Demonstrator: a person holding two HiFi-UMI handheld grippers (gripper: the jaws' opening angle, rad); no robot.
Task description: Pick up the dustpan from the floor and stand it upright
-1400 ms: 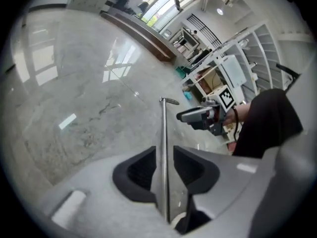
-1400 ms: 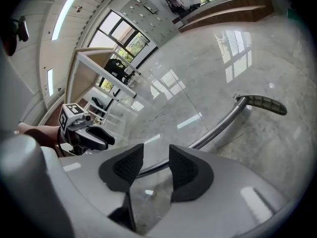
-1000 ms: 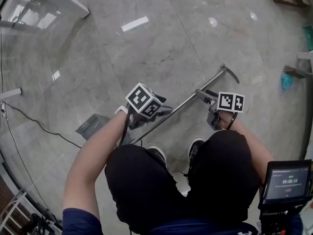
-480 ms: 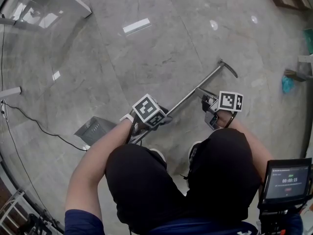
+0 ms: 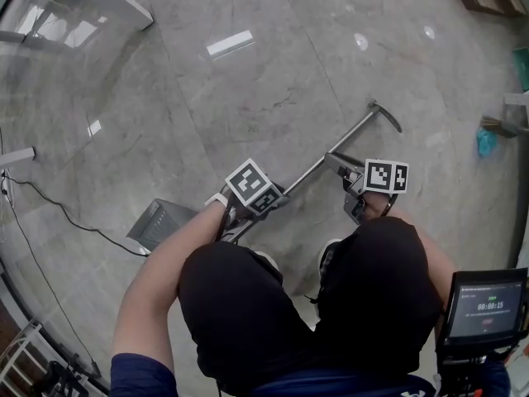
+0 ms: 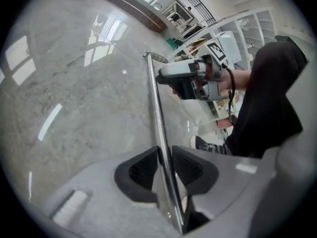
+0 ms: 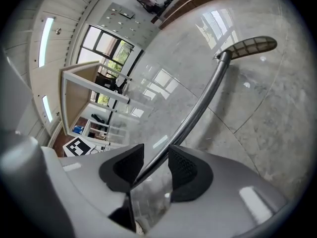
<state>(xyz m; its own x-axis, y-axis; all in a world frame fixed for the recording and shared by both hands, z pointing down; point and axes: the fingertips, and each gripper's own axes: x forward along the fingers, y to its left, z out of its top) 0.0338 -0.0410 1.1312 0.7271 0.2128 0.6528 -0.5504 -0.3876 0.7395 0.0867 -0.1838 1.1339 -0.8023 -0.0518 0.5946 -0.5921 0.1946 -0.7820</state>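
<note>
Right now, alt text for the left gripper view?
The left gripper, jaws just closed further, grips the dustpan's metal pole, which runs away over grey floor to a curved handle. Farther along, the right gripper, jaws just opened wider round the pole, points in from the right; a dark-clothed leg and shoe sit at right.

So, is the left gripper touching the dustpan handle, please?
Touching: the left gripper, jaws just closing, pinches the handle between its pads in its own view.
</note>
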